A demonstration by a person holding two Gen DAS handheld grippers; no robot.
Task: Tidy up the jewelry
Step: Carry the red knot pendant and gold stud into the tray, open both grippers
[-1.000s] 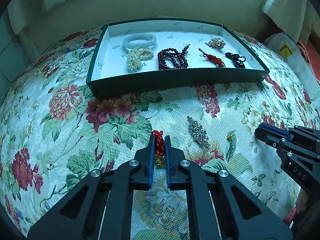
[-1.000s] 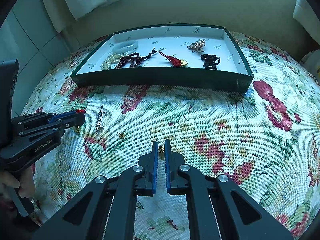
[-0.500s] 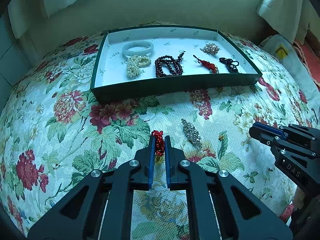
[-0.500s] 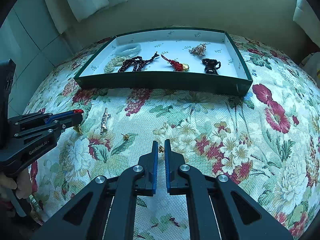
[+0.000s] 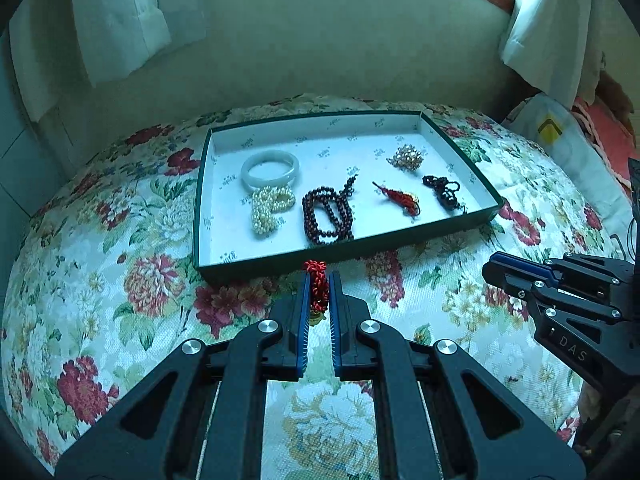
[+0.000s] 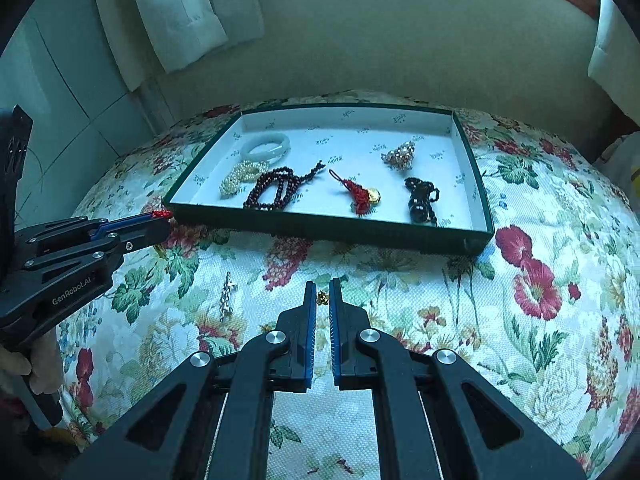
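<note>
My left gripper (image 5: pixel 319 285) is shut on a red knotted charm (image 5: pixel 318 288) with a gold end, held above the floral cloth just in front of the green tray (image 5: pixel 344 254). It also shows in the right wrist view (image 6: pixel 162 216). My right gripper (image 6: pixel 322 294) is shut on a small gold earring (image 6: pixel 322 298), lifted over the cloth. The tray (image 6: pixel 332 228) holds a jade bangle (image 5: pixel 270 164), pearls (image 5: pixel 269 208), dark red beads (image 5: pixel 328 214), a red tassel (image 5: pixel 402 200), a black bead piece (image 5: pixel 444 192) and a gold brooch (image 5: pixel 406 157).
A silver rhinestone brooch (image 6: pixel 227 297) lies on the cloth between the grippers. White curtains hang behind the tray at the left (image 6: pixel 180 12) and right (image 5: pixel 552 28). A bag with a yellow mark (image 5: pixel 560 136) lies at the far right.
Both grippers have risen and moved toward the tray with their pieces. The left one now carries the red charm up to the tray's front wall.
</note>
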